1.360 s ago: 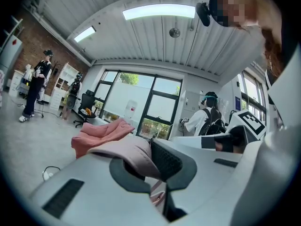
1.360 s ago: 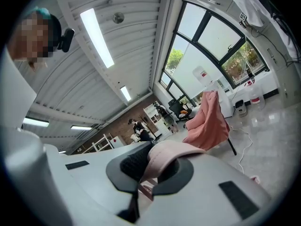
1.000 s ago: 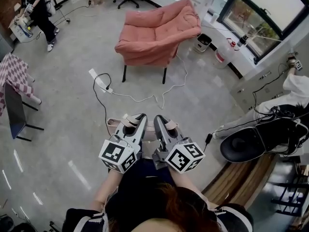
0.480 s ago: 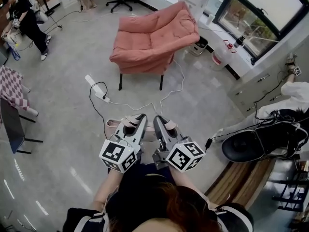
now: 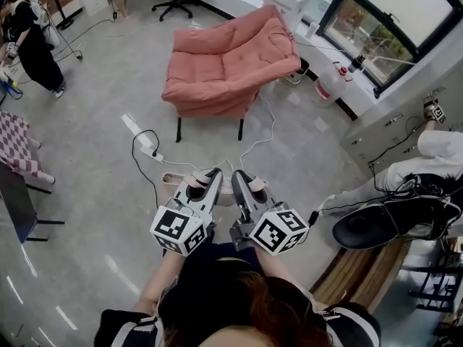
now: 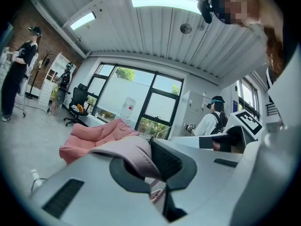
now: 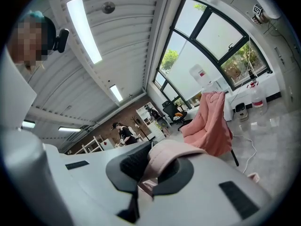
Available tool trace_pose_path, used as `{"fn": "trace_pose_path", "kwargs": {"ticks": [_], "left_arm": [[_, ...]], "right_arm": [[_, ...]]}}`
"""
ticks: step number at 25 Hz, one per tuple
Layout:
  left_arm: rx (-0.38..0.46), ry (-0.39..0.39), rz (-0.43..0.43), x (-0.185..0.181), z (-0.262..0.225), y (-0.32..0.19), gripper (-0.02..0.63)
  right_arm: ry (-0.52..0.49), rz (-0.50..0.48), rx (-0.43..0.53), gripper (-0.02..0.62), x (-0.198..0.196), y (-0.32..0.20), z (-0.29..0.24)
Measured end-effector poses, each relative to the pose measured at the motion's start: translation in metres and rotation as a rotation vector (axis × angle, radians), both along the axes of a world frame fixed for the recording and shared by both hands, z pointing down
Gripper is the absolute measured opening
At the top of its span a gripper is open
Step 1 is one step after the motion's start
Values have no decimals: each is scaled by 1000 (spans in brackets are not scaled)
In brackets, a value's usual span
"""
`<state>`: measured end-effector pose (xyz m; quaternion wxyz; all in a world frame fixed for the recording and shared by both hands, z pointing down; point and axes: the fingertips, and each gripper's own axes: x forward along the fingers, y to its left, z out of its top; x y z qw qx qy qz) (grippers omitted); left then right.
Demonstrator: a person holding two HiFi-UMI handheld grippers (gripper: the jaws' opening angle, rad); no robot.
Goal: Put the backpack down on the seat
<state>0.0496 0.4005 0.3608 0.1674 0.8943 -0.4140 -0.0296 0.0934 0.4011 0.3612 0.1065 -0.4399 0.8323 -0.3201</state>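
A pink armchair stands on the grey floor ahead, its seat bare; it also shows in the left gripper view and the right gripper view. The pale pink backpack hangs below my two grippers, mostly hidden by them. My left gripper is shut on one pink shoulder strap. Close beside it, my right gripper is shut on the other strap. Both grippers are held together at waist height, well short of the armchair.
A white power strip and its cables lie on the floor between me and the armchair. A person stands far left, another sits at the right by a black round seat. A checkered cloth is at the left.
The armchair has drifted slightly lower and nearer in the head view as I move toward it. Both grippers keep the same hold on the straps.
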Motion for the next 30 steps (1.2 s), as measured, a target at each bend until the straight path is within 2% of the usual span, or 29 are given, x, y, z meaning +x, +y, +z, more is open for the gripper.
{"fn": "trace_pose_path", "kwargs": {"ticks": [5,10,15,21,30], "left_arm": [[-13,10,-5,-20,3,-26,23],[-9,-17,6,-36,8,-51,23],[-11,-22,12,-49,14,-69,23],[-15,-8,29,-49,15,-81,23],[-26,18,38,-46,14,-92,23]], "right_arm": [[10,-4,-9,35,-20,-25,4],[3,6,-21,35,-37,-49,13],[4,13,-1,35,-52,-63,20],[-14,36,-9,35,-49,-78,22],[21,39,11,35,-46,-90,17]]}}
